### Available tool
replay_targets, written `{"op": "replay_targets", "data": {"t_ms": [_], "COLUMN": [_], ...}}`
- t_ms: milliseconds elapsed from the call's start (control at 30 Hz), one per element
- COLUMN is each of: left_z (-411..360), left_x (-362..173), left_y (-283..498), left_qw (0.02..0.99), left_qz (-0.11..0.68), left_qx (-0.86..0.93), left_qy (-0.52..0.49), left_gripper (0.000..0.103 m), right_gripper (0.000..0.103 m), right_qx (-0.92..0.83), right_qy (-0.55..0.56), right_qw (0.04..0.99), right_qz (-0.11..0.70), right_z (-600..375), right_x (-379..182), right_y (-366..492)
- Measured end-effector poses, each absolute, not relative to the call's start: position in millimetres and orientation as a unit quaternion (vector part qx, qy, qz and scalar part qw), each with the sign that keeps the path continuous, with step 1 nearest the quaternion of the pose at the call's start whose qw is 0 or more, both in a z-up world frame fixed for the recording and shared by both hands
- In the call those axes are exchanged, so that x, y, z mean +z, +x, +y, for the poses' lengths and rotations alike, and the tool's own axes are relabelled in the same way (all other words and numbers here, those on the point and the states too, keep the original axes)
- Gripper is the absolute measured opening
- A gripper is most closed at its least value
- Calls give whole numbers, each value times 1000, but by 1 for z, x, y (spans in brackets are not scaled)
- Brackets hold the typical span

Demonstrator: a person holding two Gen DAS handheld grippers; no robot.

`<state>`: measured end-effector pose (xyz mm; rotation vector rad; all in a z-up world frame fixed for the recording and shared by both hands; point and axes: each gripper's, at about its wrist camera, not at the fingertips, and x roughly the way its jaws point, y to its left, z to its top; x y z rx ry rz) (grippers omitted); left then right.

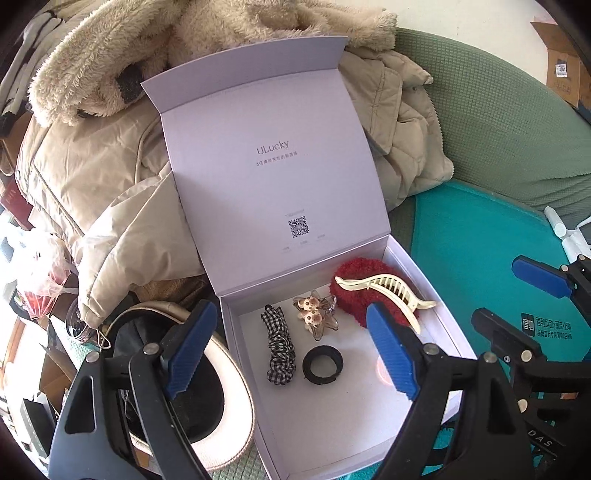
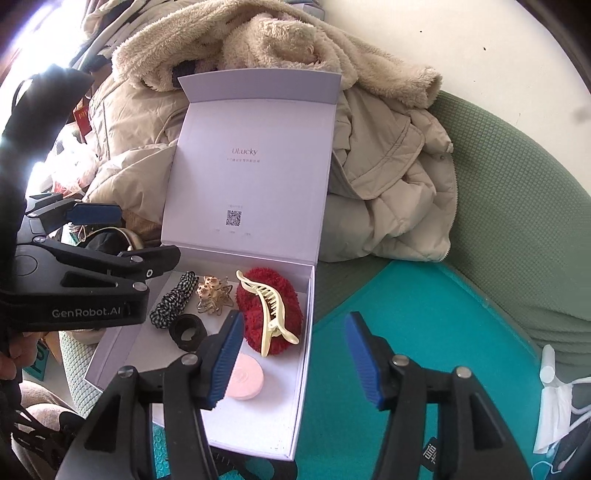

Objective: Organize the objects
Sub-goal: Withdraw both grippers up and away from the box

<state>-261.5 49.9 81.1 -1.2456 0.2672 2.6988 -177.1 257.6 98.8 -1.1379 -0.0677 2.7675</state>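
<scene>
We see a matt, smooth white cardboard box (image 1: 436, 314). In it lie a fuzzy red scrunchie (image 2: 273, 314), a glossy cream plastic hair claw (image 1: 388, 291), a checked cloth tie (image 1: 279, 343), a matt black fabric band (image 1: 322, 365), a clear glossy clip (image 1: 314, 314) and a smooth pink disc (image 2: 245, 376). Behind it are a fleecy beige coat (image 1: 229, 26) and a quilted jacket (image 2: 399, 192). To the right is a teal mat (image 2: 424, 314); the ribbed blue pads (image 2: 364, 363) look like rubber.

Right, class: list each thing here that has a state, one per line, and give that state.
Box: open, lid upright.
Cream hair clip: shut, lying on the red scrunchie.
Pink compact: closed, flat in the box.
Left gripper: open, empty.
Right gripper: open, empty.
</scene>
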Motion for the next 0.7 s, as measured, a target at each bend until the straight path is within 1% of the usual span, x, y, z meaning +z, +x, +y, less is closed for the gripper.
{"op": "replay_targets", "data": {"t_ms": [100, 433, 700], "left_z": [53, 56, 61], "left_x": [93, 122, 138], "left_y": [-247, -200, -156], "left_qw": [91, 113, 114], "left_qz": [86, 71, 82], "left_qx": [905, 911, 916], "left_qy": [-407, -390, -376], "left_gripper": [83, 83, 83], "right_gripper": [61, 62, 63], "right_qx": [924, 931, 934], "right_qy": [-373, -356, -347], "right_qw": [76, 79, 81], "right_qz": [-21, -21, -25], "right_z": [256, 248, 239], "right_x": [106, 128, 141], "right_y": [-166, -124, -94]}}
